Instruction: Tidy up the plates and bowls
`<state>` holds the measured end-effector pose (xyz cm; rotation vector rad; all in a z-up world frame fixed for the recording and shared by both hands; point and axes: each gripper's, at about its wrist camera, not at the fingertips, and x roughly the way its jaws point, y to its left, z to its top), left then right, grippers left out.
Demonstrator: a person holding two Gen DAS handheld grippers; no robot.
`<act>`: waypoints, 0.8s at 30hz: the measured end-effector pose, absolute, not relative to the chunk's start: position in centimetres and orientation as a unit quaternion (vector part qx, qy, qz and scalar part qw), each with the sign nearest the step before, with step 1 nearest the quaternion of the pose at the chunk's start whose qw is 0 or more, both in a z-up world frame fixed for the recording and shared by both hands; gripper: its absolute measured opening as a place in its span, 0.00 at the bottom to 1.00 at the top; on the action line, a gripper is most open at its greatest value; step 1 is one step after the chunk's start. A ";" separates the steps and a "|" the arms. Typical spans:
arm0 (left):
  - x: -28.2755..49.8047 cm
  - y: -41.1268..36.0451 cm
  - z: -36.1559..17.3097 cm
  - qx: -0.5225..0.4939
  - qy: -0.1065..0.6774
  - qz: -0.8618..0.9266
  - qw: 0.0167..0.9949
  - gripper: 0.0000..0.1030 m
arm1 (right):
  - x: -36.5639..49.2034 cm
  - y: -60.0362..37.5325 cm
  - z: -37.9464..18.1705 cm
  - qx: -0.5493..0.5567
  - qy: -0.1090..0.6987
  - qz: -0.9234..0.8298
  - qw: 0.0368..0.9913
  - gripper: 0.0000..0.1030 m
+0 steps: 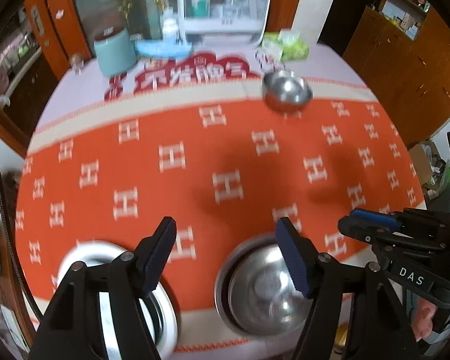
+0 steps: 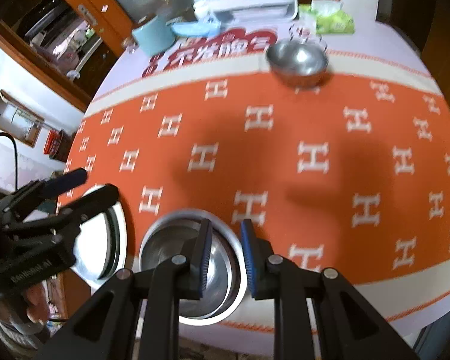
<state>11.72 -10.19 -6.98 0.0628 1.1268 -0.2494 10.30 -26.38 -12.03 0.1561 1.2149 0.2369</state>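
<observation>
A steel bowl [image 1: 261, 297] sits inside a wider pale-rimmed dish [image 2: 192, 321] near the table's front edge, and a white plate [image 1: 168, 315] lies to its left. A second steel bowl [image 1: 286, 91] stands at the far side, also seen as the far bowl [image 2: 298, 58] from the right wrist. My left gripper [image 1: 226, 234] hangs open above the gap between plate and nested bowl, with nothing between its fingers. My right gripper [image 2: 226, 235] hovers over the nested bowl [image 2: 165, 249], its jaws a narrow gap apart and holding nothing. Each gripper shows in the other's view: the right gripper [image 1: 372, 225] and the left gripper [image 2: 94, 184].
An orange cloth with white H marks [image 1: 195, 156] covers the round table. At the back stand a teal canister [image 1: 115, 52], a blue dish [image 1: 163, 48], a white appliance [image 1: 225, 6], a green tissue pack [image 1: 288, 45] and small glasses [image 1: 267, 60]. Wooden doors surround the table.
</observation>
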 end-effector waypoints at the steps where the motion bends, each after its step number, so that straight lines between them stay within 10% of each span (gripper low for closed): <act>1: 12.6 -10.4 -6.2 0.031 0.524 -0.121 0.843 0.67 | 11.0 -26.8 -11.4 0.071 0.562 0.105 0.817 0.19; 24: 33.8 -17.9 -7.0 0.037 0.511 -0.146 0.846 0.71 | 27.8 -38.0 -10.7 0.166 0.521 0.004 0.837 0.19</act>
